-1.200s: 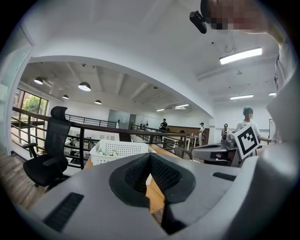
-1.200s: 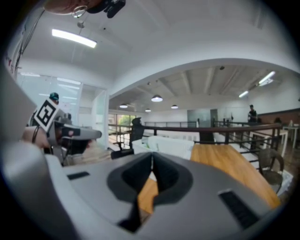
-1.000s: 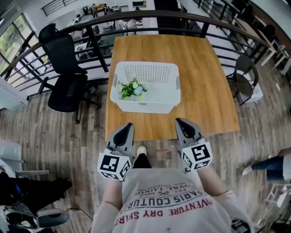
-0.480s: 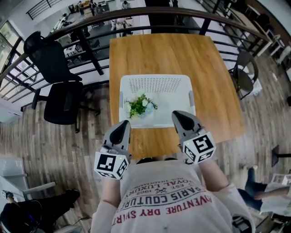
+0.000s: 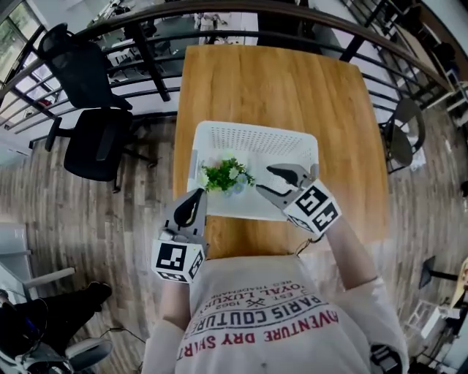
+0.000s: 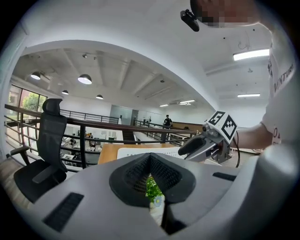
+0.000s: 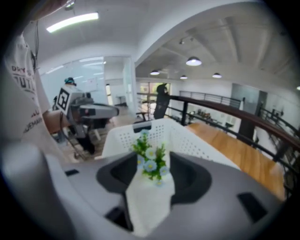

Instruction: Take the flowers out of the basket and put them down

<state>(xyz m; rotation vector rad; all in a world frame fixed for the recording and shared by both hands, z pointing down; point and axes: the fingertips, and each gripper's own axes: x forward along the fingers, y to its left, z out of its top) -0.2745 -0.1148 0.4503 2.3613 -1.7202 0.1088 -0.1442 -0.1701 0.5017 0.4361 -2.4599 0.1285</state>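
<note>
**Flowers** (image 5: 225, 175): one small bunch, green leaves with pale blue and white blooms. It is inside the basket, in its left half. In the right gripper view the bunch (image 7: 150, 161) stands upright, long axis vertical, blooms on top.

**Basket** (image 5: 256, 131): white, perforated walls, open top. It sits on the near part of the wooden table (image 5: 278, 80), and its near wall runs between you and the bunch.

**Your right gripper** (image 5: 265, 179): over the basket's right half, tilted down, pointing left at the bunch and just beside it. The jaws are apart and have just been opening. The flowers show in the gap but beyond it, ungripped.

**Your left gripper** (image 5: 194, 204): outside the basket at its near left corner. The jaw tips meet with nothing held, and the wall stands ahead of them.

**Surroundings**: black office chair (image 5: 91, 139) left of the table, dark railing (image 5: 292, 11) beyond it, second chair (image 5: 401, 139) to the right.
</note>
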